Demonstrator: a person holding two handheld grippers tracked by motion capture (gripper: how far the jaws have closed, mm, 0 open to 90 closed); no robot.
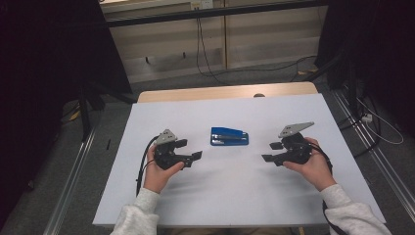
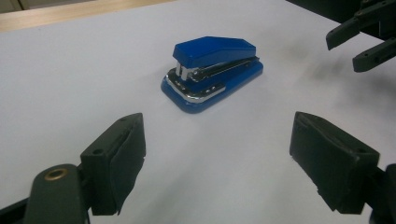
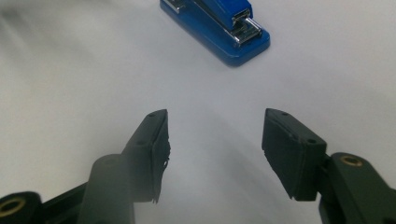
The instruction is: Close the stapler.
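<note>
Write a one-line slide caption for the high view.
A person's two hand-held grippers, left gripper and right gripper, both open, flank a blue stapler lying on a white table.

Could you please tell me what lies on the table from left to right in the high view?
left gripper → blue stapler → right gripper, all over the white table.

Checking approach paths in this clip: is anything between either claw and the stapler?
Nothing visible. The stapler lies alone on the white table, between the left claw and the right claw. Both are open, apart from it, with bare tabletop in between.
</note>
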